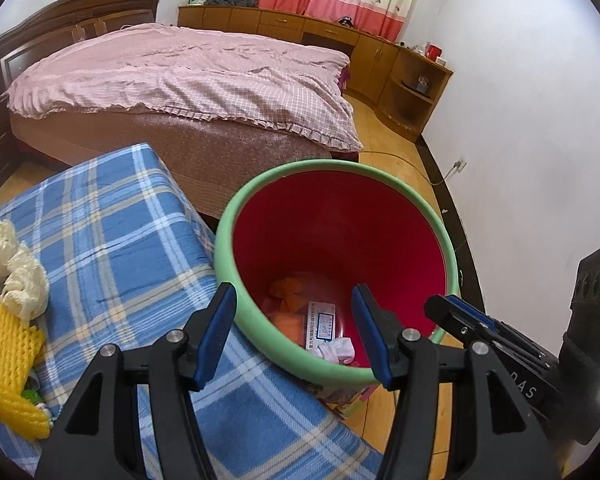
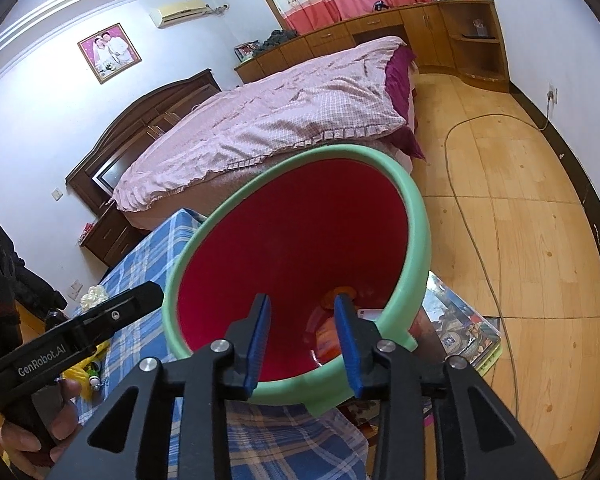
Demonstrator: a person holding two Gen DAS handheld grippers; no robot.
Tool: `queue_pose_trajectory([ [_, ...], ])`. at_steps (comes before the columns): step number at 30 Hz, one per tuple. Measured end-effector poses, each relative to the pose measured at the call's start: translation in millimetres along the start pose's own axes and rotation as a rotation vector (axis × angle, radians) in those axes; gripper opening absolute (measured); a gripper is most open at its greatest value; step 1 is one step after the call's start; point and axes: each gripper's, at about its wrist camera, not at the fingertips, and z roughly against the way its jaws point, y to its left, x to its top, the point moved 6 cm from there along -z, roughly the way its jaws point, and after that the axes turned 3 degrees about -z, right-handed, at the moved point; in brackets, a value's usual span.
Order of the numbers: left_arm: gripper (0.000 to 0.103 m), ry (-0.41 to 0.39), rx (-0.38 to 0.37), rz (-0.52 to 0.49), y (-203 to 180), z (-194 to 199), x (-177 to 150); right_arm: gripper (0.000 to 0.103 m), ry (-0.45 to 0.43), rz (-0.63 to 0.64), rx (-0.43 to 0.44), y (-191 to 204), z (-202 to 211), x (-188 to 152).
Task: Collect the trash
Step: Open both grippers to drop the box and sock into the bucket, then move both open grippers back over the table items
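A bin with a green rim (image 1: 236, 248) and a red inside stands beside a blue plaid cloth (image 1: 112, 220). In the bin lie an orange wrapper (image 1: 288, 292), a white printed box (image 1: 322, 324) and a white crumpled tissue (image 1: 338, 350). On the cloth rest a cream crumpled bag (image 1: 12, 264) and a yellow foam net (image 1: 4, 352). My left gripper (image 1: 294, 336) is open over the bin's near rim, with nothing held. My right gripper (image 2: 303, 340) hangs over the bin's mouth (image 2: 416, 216), jaws apart and empty; the orange wrapper (image 2: 328, 336) shows below it.
A bed with a pink quilt (image 1: 188, 76) fills the space behind the bin. Wooden cabinets (image 1: 380, 52) line the far wall. A cable (image 2: 472, 240) runs over the wooden floor. Printed magazines (image 2: 460, 328) lie under the bin's right side. A hand (image 2: 32, 440) holds the left gripper.
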Motion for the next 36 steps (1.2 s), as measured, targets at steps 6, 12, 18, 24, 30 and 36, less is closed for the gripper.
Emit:
queue_pose_trajectory([
  [6, 0.06, -0.023, 0.027, 0.028, 12.9, 21.8, -4.5, 0.047, -0.014, 0.016, 0.028, 16.2, 11.4, -0.9],
  [12, 0.06, -0.058, 0.066, 0.06, 30.4, 49.1, -9.5, 0.051, -0.022, 0.038, 0.053, 37.3, 20.7, -4.6],
  [18, 0.06, -0.089, 0.128, 0.099, 55.0, 79.2, -17.1, 0.057, -0.018, 0.058, 0.089, 61.1, 27.4, -10.4],
  [24, 0.06, -0.117, 0.189, 0.154, 82.2, 105.6, -27.7, 0.059, -0.008, 0.086, 0.126, 85.1, 32.9, -20.2],
  [30, 0.06, -0.139, 0.246, 0.211, 111.3, 132.4, -41.9, 0.06, 0.004, 0.123, 0.156, 110.9, 35.3, -29.0],
  [36, 0.06, -0.148, 0.314, 0.268, 144.5, 155.2, -58.8, 0.062, 0.016, 0.165, 0.181, 137.1, 36.7, -42.0],
])
